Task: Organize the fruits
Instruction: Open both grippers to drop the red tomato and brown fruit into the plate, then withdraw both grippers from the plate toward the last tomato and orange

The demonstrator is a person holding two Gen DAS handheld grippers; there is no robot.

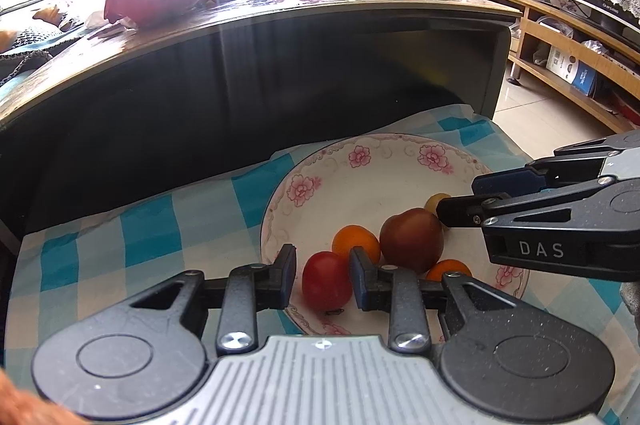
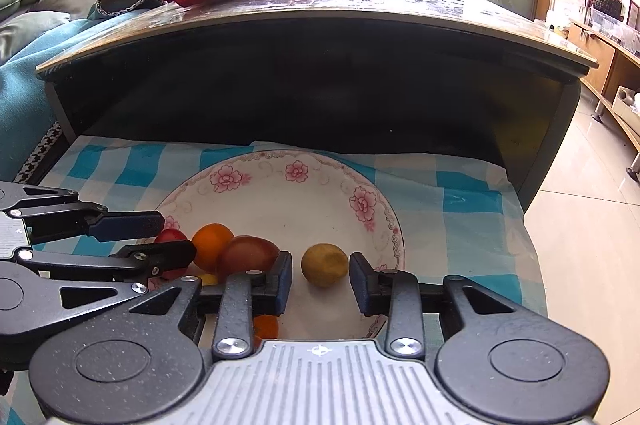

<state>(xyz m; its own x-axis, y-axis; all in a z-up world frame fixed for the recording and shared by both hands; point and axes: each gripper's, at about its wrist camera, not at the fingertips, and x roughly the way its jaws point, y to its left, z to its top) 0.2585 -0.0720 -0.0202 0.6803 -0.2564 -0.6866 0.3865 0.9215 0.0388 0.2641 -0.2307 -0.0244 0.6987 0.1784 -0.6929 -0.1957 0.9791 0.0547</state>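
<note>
Our left gripper (image 1: pixel 323 279) brackets a red tomato (image 1: pixel 326 280), right gripper (image 2: pixel 320 279) gapes around a yellow fruit (image 2: pixel 324 264); plate (image 2: pixel 280 193) on checked cloth (image 2: pixel 460 193).

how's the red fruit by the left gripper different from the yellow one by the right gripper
The red fruit is glossy and smooth; the yellow fruit looks dull and rough. The red fruit sits beside an orange fruit in a cluster; the yellow fruit lies apart. Both lie on the flowered plate, each between open gripper fingers.

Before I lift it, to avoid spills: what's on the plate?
On the plate: a red fruit, two orange, a brown one, a yellow one. The jaws hide some of the plate.
</note>
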